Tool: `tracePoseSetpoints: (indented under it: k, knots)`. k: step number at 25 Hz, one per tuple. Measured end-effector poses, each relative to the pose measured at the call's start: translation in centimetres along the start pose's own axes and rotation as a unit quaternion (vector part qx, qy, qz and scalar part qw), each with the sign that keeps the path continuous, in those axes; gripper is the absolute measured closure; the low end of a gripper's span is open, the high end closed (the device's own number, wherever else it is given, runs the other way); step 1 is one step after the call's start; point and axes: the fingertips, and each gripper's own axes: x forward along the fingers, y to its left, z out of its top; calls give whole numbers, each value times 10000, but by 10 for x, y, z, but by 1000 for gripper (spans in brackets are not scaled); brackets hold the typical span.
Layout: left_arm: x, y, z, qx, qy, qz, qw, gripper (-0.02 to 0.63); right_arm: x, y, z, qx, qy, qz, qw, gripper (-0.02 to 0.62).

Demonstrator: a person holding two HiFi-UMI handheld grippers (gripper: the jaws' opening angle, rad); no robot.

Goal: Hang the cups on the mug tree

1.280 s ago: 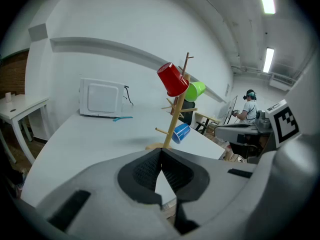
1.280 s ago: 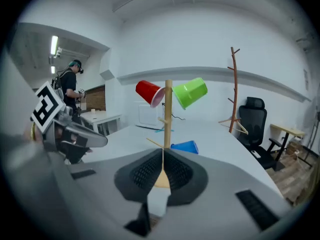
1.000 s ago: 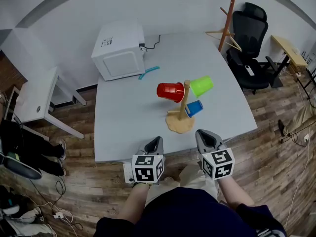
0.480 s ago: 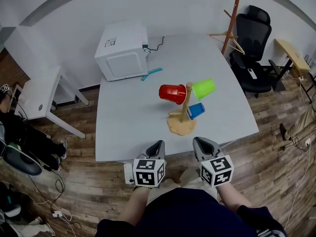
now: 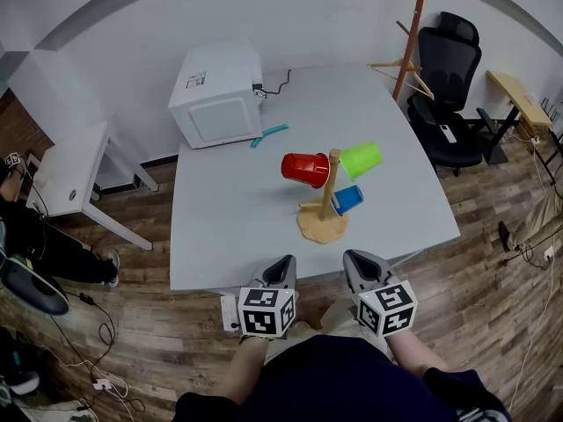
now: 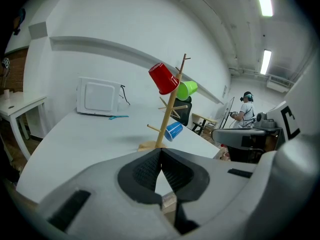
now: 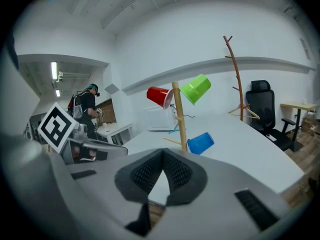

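Hardly anything has shifted since a second ago: the left tongs (image 5: 281, 265) and right tongs (image 5: 355, 262) hover at the counter's (image 5: 230, 227) near edge, both pressed together and empty. Farther in, the mug tree (image 5: 329, 192) carries a red cup (image 5: 304, 168) on its left, a green cup (image 5: 361, 159) upper right and a blue cup (image 5: 347, 199) lower right.

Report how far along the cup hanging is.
Done: the red cup, green cup and blue cup all hang on the mug tree. In hand: nothing; the left gripper and right gripper are shut and empty, held short of the table. Left: no loose cup shows there, so the job looks finished.
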Motion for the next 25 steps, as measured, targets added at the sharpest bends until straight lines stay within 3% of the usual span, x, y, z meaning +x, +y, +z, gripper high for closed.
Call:
tracePoseSetpoints:
  k: [25]
  knots:
    - [-3,1,0,-57,-12,-45,10000,587,2,2,-6,112,-32,6,9999,568]
